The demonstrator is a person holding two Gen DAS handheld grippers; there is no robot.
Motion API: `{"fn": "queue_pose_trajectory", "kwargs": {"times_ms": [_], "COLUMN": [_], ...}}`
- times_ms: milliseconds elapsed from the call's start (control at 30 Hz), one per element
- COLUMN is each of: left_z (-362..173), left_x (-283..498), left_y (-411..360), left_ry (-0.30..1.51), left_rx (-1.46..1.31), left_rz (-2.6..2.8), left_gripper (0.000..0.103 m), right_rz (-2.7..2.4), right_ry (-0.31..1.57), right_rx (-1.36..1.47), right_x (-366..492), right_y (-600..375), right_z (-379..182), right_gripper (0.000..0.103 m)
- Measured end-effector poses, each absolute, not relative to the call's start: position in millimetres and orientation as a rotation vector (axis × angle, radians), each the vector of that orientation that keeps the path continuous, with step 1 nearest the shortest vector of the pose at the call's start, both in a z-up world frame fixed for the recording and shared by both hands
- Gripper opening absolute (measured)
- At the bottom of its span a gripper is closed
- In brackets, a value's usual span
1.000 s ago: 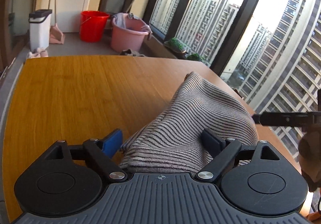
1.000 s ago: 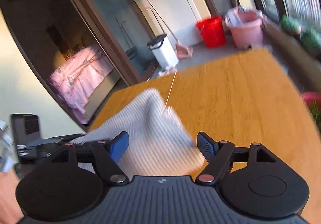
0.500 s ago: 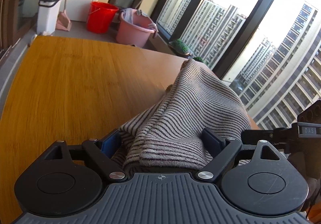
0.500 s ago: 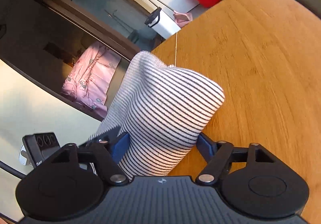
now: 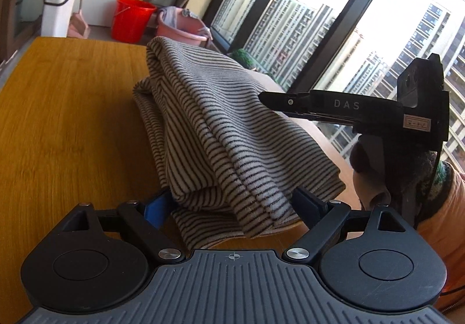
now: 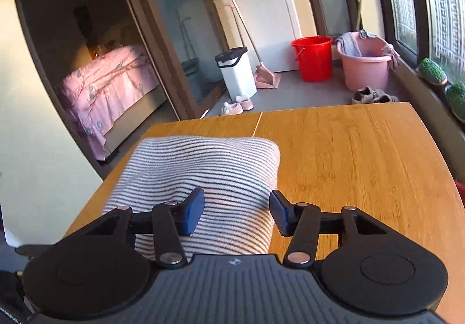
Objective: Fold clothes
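A folded striped garment (image 5: 209, 132), cream with dark stripes, lies on the wooden table (image 5: 64, 120). My left gripper (image 5: 232, 208) is open, its blue pads on either side of the garment's near edge. The right gripper (image 5: 261, 97) shows in the left wrist view at the garment's right side. In the right wrist view the garment (image 6: 209, 164) lies flat at the table's left edge. My right gripper (image 6: 237, 212) is open, its pads apart over the cloth and not pinching it.
A red bucket (image 6: 312, 58), a pink tub (image 6: 364, 62), a white bin (image 6: 235, 74) and a broom stand on the floor beyond the table (image 6: 363, 155). Windows run along the right. A doorway on the left shows a pink bed (image 6: 104, 86).
The garment, held up in a hump before, now lies lower and folded on the table. The right gripper has let go of it and its jaws have narrowed.
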State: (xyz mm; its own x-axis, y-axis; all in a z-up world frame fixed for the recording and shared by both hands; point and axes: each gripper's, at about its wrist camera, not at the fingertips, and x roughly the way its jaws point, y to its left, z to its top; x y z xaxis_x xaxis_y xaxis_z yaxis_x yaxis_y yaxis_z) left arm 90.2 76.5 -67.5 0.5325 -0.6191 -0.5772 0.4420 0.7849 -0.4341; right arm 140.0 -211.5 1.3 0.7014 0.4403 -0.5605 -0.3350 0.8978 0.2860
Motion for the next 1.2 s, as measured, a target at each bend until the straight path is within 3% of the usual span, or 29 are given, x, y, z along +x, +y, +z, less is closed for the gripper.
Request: {"fn": "queue_pose_trajectory", "kwargs": {"times_ms": [133, 367, 600, 667, 733, 1000, 1067, 1133, 1200], "left_z": [-69, -55, -50, -51, -52, -53, -54, -57, -59], "left_x": [87, 89, 97, 102, 106, 110, 112, 110, 110], "left_y": [74, 93, 95, 90, 86, 89, 90, 89, 90], "left_ry": [0.782, 0.734, 0.734, 0.748, 0.762, 0.767, 0.769, 0.777, 0.78], "left_rx": [-0.236, -0.268, -0.232, -0.201, -0.17, -0.17, -0.172, -0.166, -0.174], "left_rz": [-0.642, -0.605, -0.559, -0.543, -0.526, -0.515, -0.515, -0.516, -0.515], "left_gripper": [0.095, 0.094, 0.093, 0.087, 0.089, 0.094, 0.095, 0.096, 0.097], "right_rz": [0.524, 0.528, 0.532, 0.536, 0.542, 0.52, 0.497, 0.46, 0.448], "right_ry": [0.651, 0.652, 0.645, 0.64, 0.634, 0.616, 0.681, 0.729, 0.765], "right_rx": [0.096, -0.114, -0.076, -0.038, 0.01, 0.11, 0.112, 0.147, 0.203], "right_x": [129, 116, 113, 112, 112, 106, 110, 114, 119], "right_y": [-201, -163, -172, -177, -185, -214, -213, -213, -217], "right_z": [11, 2, 3, 6, 11, 17, 0, -18, -27], "right_gripper": [0.051, 0.063, 0.066, 0.07, 0.078, 0.078, 0.082, 0.096, 0.099]}}
